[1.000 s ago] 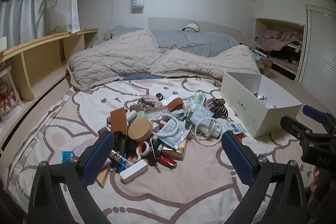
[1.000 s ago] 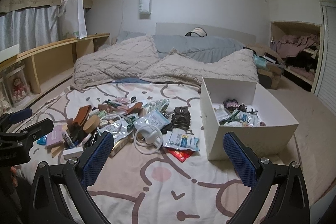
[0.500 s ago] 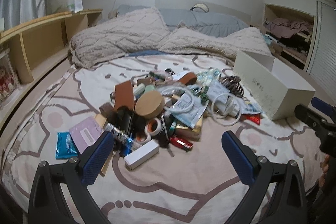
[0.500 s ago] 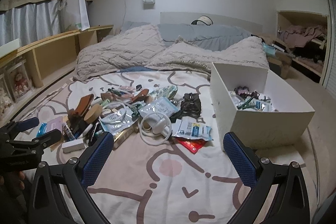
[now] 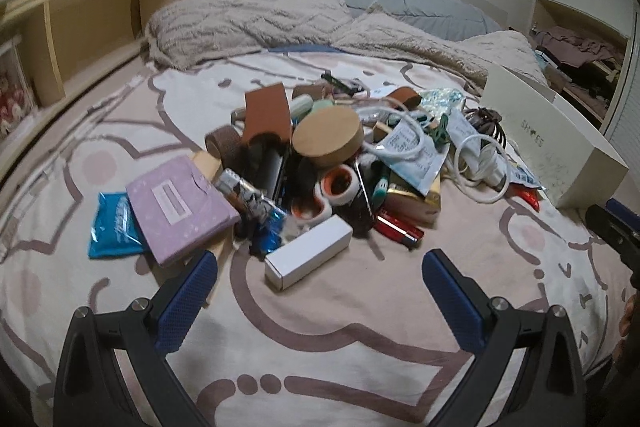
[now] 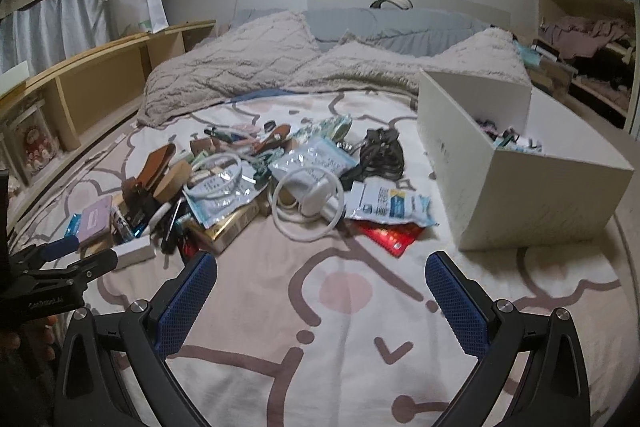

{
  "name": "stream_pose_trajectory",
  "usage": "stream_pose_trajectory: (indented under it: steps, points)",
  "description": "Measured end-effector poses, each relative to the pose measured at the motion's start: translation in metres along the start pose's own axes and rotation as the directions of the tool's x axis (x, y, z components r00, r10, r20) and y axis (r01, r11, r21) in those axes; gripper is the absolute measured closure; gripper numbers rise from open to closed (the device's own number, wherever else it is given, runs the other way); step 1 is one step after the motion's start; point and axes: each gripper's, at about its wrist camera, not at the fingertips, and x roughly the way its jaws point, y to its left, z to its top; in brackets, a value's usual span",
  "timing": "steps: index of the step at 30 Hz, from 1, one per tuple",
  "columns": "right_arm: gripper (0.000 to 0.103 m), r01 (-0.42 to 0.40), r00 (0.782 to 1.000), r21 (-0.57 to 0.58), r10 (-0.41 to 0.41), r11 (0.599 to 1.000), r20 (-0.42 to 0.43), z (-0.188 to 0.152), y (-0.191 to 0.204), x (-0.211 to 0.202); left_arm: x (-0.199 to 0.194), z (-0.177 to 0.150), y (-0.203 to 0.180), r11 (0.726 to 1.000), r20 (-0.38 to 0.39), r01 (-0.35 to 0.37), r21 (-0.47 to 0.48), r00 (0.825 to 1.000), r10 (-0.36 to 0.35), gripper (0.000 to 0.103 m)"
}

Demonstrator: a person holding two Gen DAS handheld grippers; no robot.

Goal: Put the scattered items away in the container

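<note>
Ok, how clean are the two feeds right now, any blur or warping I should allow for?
Left wrist view: motion smear on the shelf at the left edge, pile in the middle fairly sharp, fisheye bowing the bedspread pattern. Right wrist view: dim and soft, white box slightly blurred, black corners from the lens.

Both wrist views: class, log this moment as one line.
left gripper: open, empty | right gripper: open, empty | pile: on bed | box: right of pile, partly filled
</note>
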Motion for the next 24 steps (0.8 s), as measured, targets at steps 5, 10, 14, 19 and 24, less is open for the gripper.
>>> stream_pose_trajectory:
  steps: [5, 10, 14, 19, 24]
  points:
    - [0.000, -0.015, 0.999, 0.007, 0.015, 1.000, -0.052, -0.008, 0.004, 0.016, 0.012, -0.004, 0.004, 0.999, -0.007, 0.051, -0.010, 0.999, -0.051, 0.000]
    - [0.000, -0.028, 0.998, 0.008, 0.028, 1.000, -0.064, -0.015, 0.009, 0.024, 0.024, -0.004, 0.010, 0.993, -0.016, 0.109, -0.050, 0.994, -0.110, 0.012]
    - [0.000, -0.036, 0.996, 0.019, 0.038, 0.999, -0.078, -0.018, 0.010, 0.029, 0.034, -0.003, 0.010, 0.988, -0.036, 0.144, -0.064, 0.989, -0.146, 0.020]
    - [0.000, -0.021, 0.995, 0.020, 0.023, 1.000, -0.096, -0.021, 0.008, 0.035, 0.033, -0.007, 0.002, 0.974, -0.045, 0.223, -0.032, 0.973, -0.224, 0.023]
    - [0.000, -0.017, 0.995, 0.043, 0.021, 0.999, -0.099, -0.022, 0.003, 0.036, 0.034, -0.011, -0.006, 0.951, -0.063, 0.306, -0.032, 0.949, -0.308, 0.025]
